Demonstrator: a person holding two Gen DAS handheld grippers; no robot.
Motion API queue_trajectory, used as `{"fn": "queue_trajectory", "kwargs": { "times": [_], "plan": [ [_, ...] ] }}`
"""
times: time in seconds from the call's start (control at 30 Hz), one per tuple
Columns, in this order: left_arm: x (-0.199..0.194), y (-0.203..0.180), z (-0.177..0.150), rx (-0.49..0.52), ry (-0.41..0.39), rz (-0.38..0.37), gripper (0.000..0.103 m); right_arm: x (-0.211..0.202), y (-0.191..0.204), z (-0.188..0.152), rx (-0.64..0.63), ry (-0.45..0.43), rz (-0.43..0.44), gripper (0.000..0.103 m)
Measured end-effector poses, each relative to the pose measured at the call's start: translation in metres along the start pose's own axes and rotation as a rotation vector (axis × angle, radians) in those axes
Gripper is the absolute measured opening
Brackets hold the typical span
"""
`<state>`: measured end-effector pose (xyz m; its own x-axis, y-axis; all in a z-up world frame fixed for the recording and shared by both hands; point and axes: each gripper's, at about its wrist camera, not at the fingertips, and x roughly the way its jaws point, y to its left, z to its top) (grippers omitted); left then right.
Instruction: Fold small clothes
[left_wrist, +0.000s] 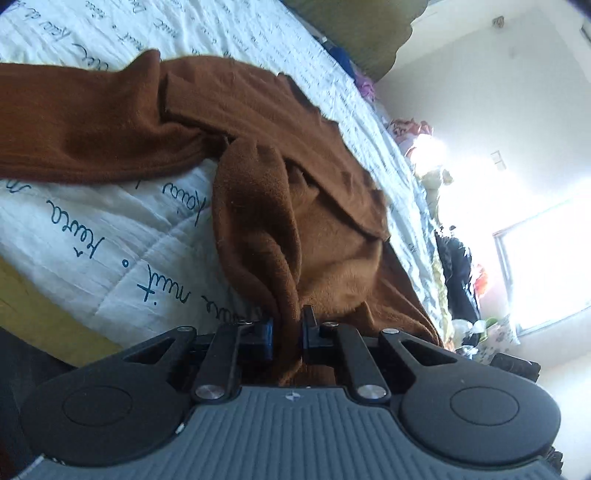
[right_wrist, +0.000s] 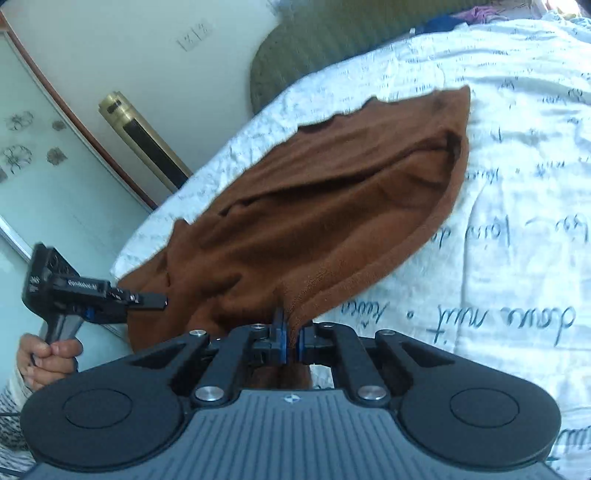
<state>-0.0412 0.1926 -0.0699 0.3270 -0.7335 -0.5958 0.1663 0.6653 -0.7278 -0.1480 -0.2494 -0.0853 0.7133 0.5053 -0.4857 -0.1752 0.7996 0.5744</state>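
On the white quilted bed (right_wrist: 517, 184), both claws, left claw (left_wrist: 287, 332) and right claw (right_wrist: 290, 339), pinch the brown fleece garment (right_wrist: 332, 206); lifting together evenly should keep its edge straight.

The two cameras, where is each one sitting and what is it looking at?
Left wrist: sits on the left claw, looking along a brown garment pinched in it, across the bed cover toward a bright window.
Right wrist: sits on the right claw, also pinching it; the left hand shows.
Shared: garment, bed cover.
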Motion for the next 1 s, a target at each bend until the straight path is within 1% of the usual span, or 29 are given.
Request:
{"fn": "queue_trajectory", "kwargs": {
  "times": [0.1,0.17,0.2,0.27,0.3,0.33,0.37,0.4,0.43,0.47,0.5,0.53,0.57,0.6,0.63,0.67,0.7,0.77,0.83,0.9,0.93,0.97,1.0],
  "plan": [
    [-0.019,-0.011,-0.011,-0.009,-0.009,-0.033,0.013,-0.044,0.004,0.014,-0.026,-0.043,-0.024,0.005],
    [-0.019,-0.015,-0.024,-0.01,0.018,-0.036,0.013,-0.061,0.004,0.015,-0.046,-0.027,-0.056,0.005],
    [-0.013,-0.016,-0.033,-0.008,0.042,-0.032,0.013,-0.064,0.003,0.011,-0.056,0.001,-0.088,0.005],
    [0.005,-0.006,-0.051,-0.02,0.114,0.017,0.014,-0.054,-0.011,0.001,-0.026,0.088,-0.143,0.005],
    [0.015,0.001,-0.058,-0.018,0.152,0.048,0.016,-0.045,-0.02,-0.008,-0.017,0.145,-0.174,0.009],
    [0.024,0.01,-0.062,-0.042,0.187,0.071,0.015,-0.036,-0.029,-0.018,-0.01,0.2,-0.213,0.011],
    [0.028,0.02,-0.065,-0.068,0.193,0.105,0.016,-0.03,-0.037,-0.025,0.004,0.243,-0.256,0.017],
    [0.026,0.024,-0.064,-0.07,0.187,0.134,0.017,-0.026,-0.041,-0.026,0.014,0.273,-0.28,0.025],
    [0.021,0.025,-0.063,-0.071,0.181,0.137,0.023,-0.028,-0.041,-0.023,0.02,0.274,-0.262,0.025],
    [0.011,0.023,-0.058,-0.053,0.155,0.128,0.029,-0.032,-0.037,-0.017,0.007,0.259,-0.255,0.032],
    [0.0,0.017,-0.054,-0.024,0.123,0.126,0.034,-0.039,-0.032,-0.01,-0.038,0.219,-0.28,0.047],
    [-0.008,0.01,-0.049,0.001,0.094,0.122,0.047,-0.044,-0.026,-0.004,-0.089,0.167,-0.335,0.057],
    [-0.018,0.002,-0.04,0.036,0.049,0.117,0.064,-0.046,-0.022,0.005,-0.133,0.131,-0.362,0.076],
    [-0.023,-0.006,-0.032,0.065,0.005,0.117,0.07,-0.043,-0.021,0.015,-0.171,0.096,-0.362,0.086],
    [-0.024,-0.012,-0.023,0.094,-0.028,0.125,0.076,-0.039,-0.024,0.026,-0.189,0.065,-0.351,0.087],
    [-0.022,-0.016,-0.012,0.118,-0.053,0.147,0.077,-0.033,-0.029,0.038,-0.195,0.043,-0.339,0.087],
    [-0.018,-0.019,0.001,0.124,-0.079,0.19,0.077,-0.023,-0.036,0.049,-0.186,0.034,-0.333,0.087],
    [-0.006,-0.014,0.021,0.137,-0.117,0.234,0.077,0.004,-0.054,0.07,-0.166,0.01,-0.306,0.087],
    [0.014,-0.001,0.044,0.073,-0.136,0.32,0.073,0.03,-0.074,0.086,-0.138,0.007,-0.289,0.086],
    [0.032,0.016,0.058,0.015,-0.116,0.297,0.071,0.052,-0.089,0.095,-0.115,0.028,-0.276,0.086],
    [0.033,0.013,0.059,0.023,-0.144,0.319,0.058,0.064,-0.094,0.096,-0.133,0.05,-0.283,0.082],
    [0.036,0.008,0.061,0.053,-0.126,0.396,0.026,0.075,-0.094,0.094,-0.168,0.079,-0.332,0.031],
    [0.036,0.004,0.06,0.1,-0.115,0.458,0.012,0.083,-0.089,0.089,-0.236,0.109,-0.407,0.004]
  ]
}}
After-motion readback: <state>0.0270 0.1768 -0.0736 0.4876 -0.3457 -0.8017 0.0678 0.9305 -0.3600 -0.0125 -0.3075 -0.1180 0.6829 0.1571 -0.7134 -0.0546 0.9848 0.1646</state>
